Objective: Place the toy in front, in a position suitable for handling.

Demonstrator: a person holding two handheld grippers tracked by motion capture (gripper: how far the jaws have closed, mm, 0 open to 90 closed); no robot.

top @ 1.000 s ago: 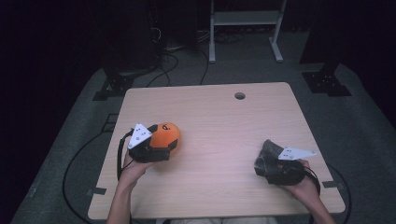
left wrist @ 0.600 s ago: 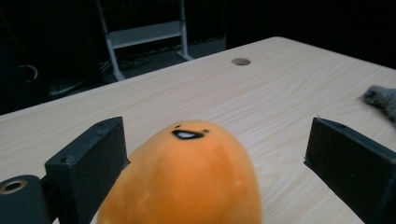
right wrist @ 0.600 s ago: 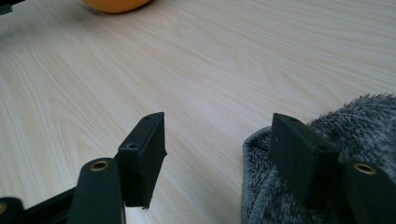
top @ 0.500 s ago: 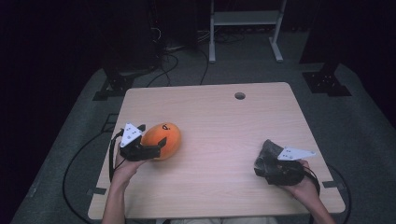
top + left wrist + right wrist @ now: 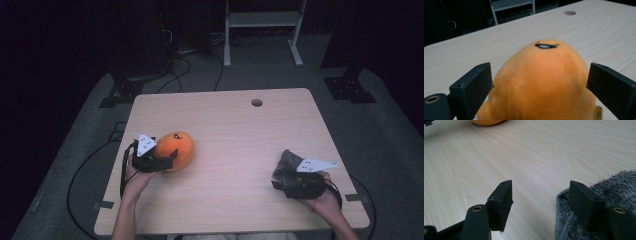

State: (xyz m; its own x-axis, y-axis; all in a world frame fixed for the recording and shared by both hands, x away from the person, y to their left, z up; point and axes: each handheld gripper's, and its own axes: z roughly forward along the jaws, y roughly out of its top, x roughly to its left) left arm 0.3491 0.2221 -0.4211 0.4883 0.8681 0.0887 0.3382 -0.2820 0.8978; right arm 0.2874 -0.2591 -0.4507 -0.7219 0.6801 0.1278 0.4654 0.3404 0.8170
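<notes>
Plush orange toy (image 5: 541,82) sits between my left gripper's (image 5: 540,86) wide jaws, unpinched. Looks soft, light, squashy; I'd grip its broad middle. Right gripper (image 5: 541,202) open, grey fuzzy cloth (image 5: 614,187) beside one jaw.

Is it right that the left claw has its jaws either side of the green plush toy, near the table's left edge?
Not quite: the plush toy is orange, not green, as the left gripper view shows. The left claw does straddle it near the table's left edge.
</notes>
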